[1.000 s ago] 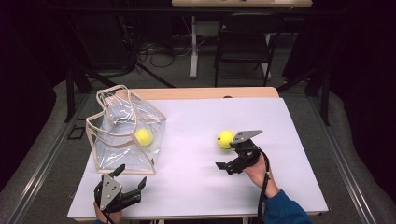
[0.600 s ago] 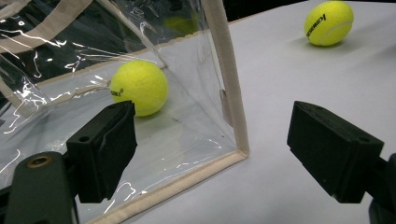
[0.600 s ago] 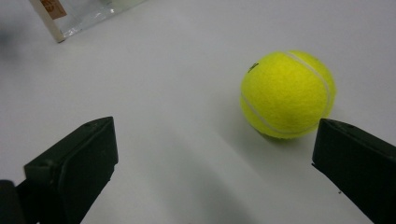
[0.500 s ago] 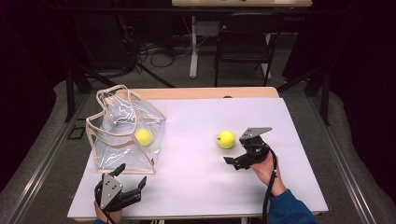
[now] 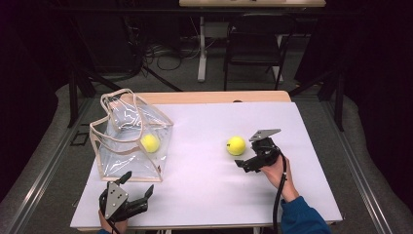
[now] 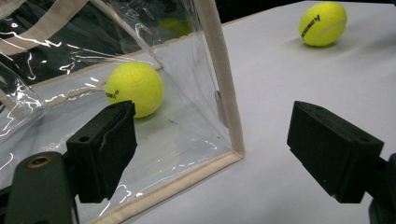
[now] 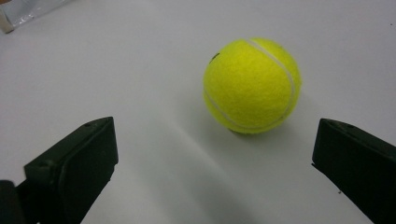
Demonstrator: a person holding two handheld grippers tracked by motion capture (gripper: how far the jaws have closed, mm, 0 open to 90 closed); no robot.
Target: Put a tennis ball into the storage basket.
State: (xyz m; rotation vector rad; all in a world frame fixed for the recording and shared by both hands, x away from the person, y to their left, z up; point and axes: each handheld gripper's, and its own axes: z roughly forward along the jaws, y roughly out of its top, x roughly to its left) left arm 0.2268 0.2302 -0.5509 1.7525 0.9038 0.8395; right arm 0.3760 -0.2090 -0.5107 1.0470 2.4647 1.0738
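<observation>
Left gripper view: lettered tennis ball (image 6: 323, 23), unreadable.

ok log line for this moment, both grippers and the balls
left gripper: open, by clear bag | right gripper: open, near loose ball | second ball: inside bag | table

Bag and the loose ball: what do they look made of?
Bag: looks like clear glossy plastic film, since glare streaks cross it and it shows the ball inside; beige trim, probably fabric. Loose ball: fuzzy yellow felt with a white seam, likely a tennis ball.
</observation>
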